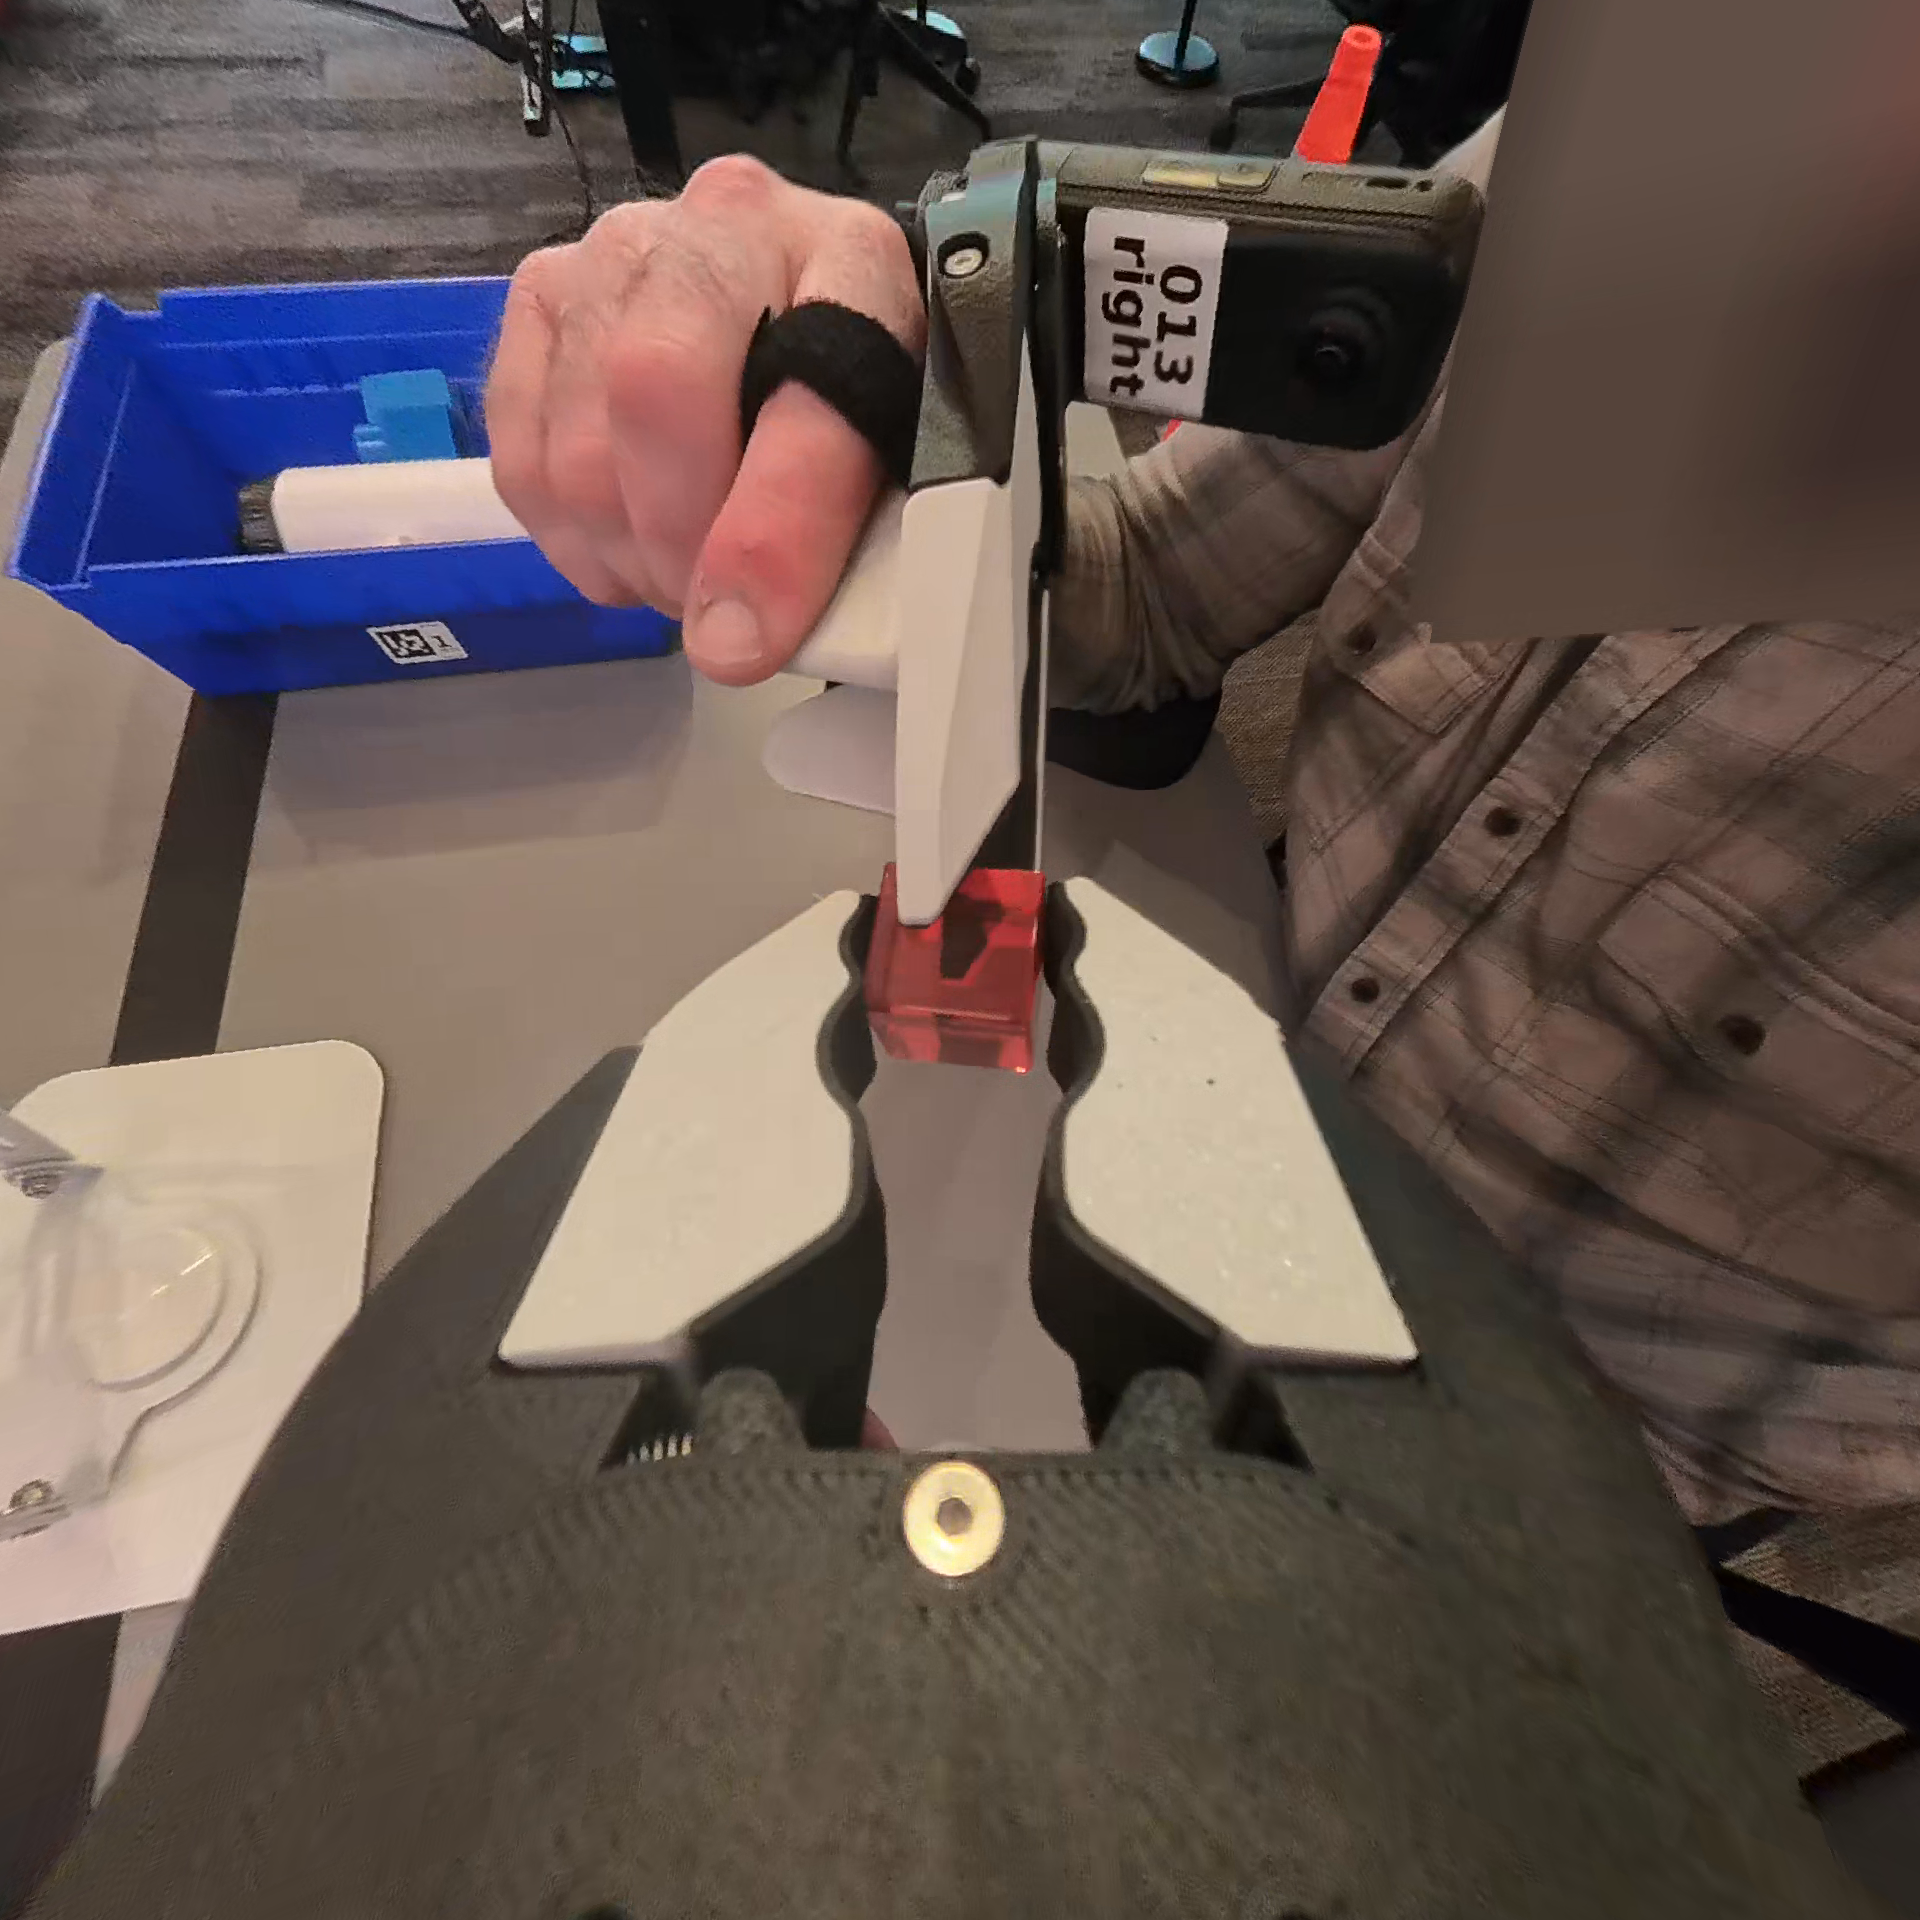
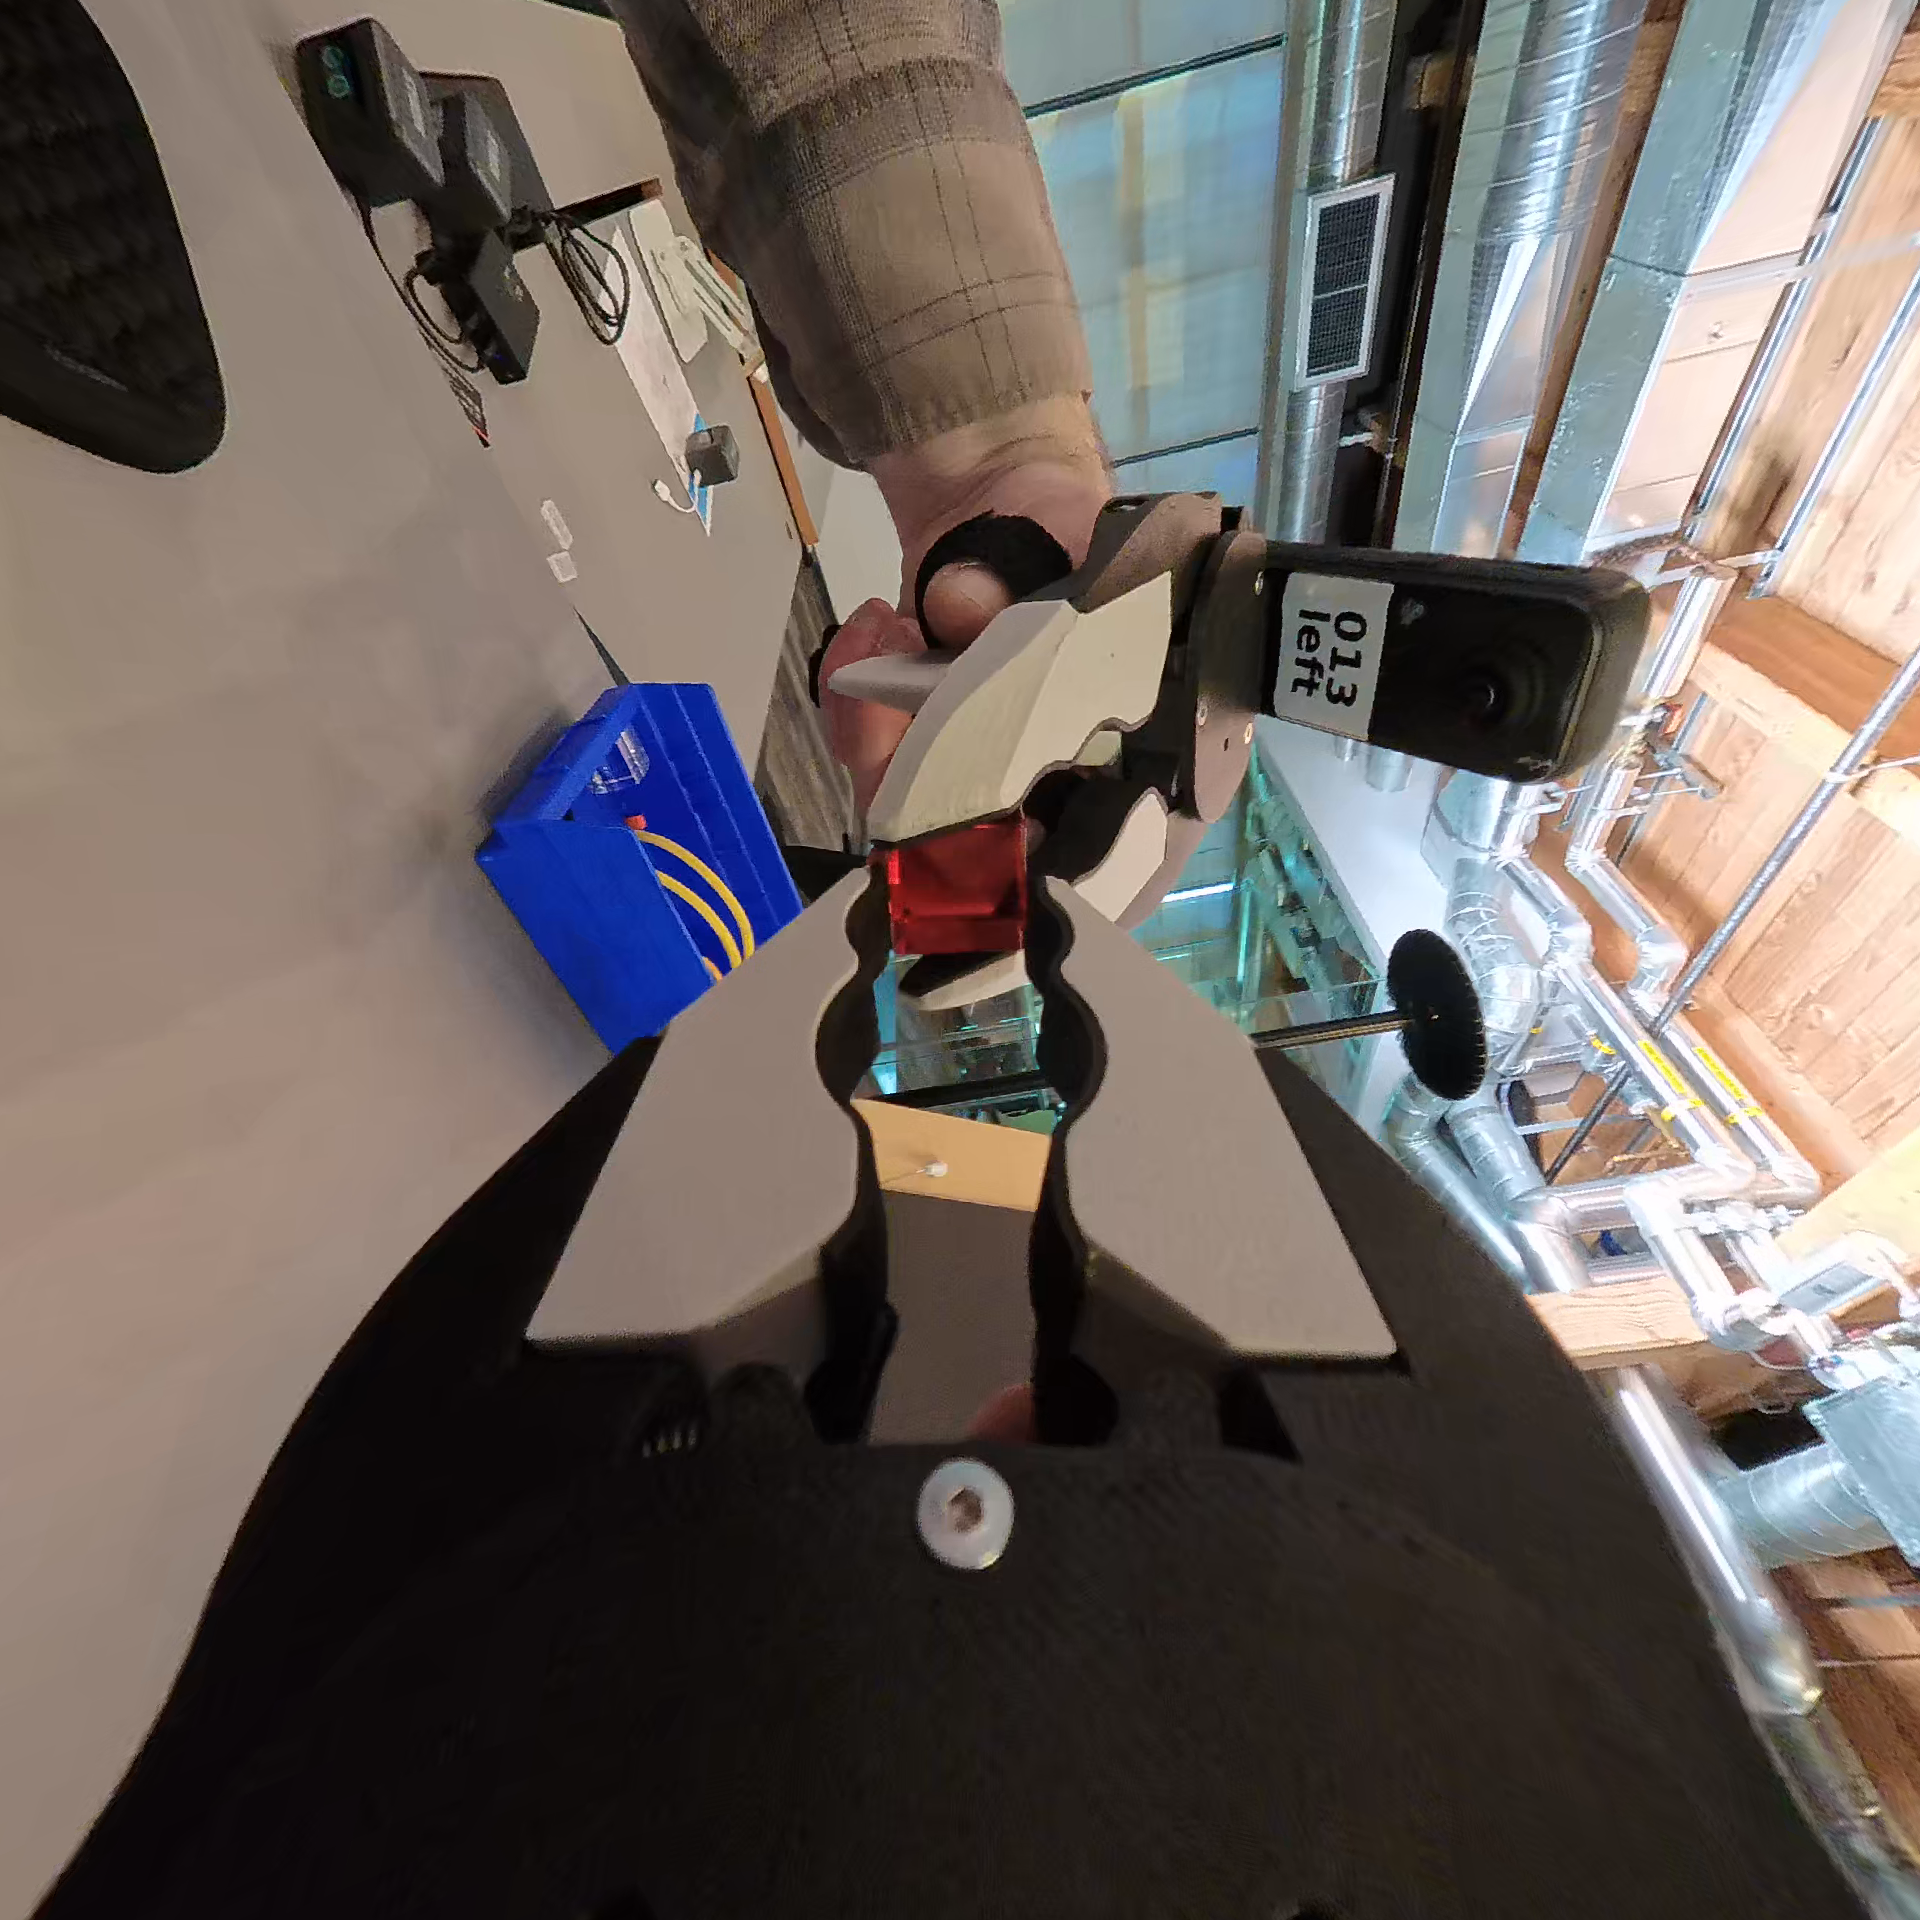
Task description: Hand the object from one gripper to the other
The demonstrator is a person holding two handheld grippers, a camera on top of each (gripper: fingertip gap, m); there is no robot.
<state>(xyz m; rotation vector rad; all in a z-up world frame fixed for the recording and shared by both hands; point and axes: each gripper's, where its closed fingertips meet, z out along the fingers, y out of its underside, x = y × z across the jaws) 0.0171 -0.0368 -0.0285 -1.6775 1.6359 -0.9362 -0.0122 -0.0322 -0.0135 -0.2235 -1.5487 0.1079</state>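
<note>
Gripping from 2 sides at once, both tools have hold of a translucent red cube (image 1: 956, 977) above the grey counter (image 1: 540, 883). The left tool (image 1: 956, 966) has its 2 white fingers closed to the cube's width, the black wavy pads pressed on its left and right faces. The right tool (image 1: 971, 904) comes down from above, held by a hand (image 1: 665, 416) with a black strap around the index finger, and its near white finger overlaps the cube's upper left corner. In the right wrist view, the right tool (image 2: 956, 914) clamps the cube (image 2: 951, 904) between its tips, while the left tool (image 2: 966, 831) meets it from the far side, its fingers crossing the cube at a right angle.

On the counter behind sits a blue plastic bin (image 1: 312, 613) holding a white cylinder (image 1: 395, 504) and a light blue block (image 1: 405, 416). A white card with a clear plastic blister (image 1: 156, 1299) lies near the left edge. The person's plaid shirt (image 1: 1610, 987) fills the right side. Beyond the counter is grey carpet (image 1: 260, 125) with an orange cone (image 1: 1345, 94) and chair legs. The right wrist view, tilted sideways, shows silver ducts and pipes (image 2: 1538, 1143) under a wooden ceiling (image 2: 1766, 831).
</note>
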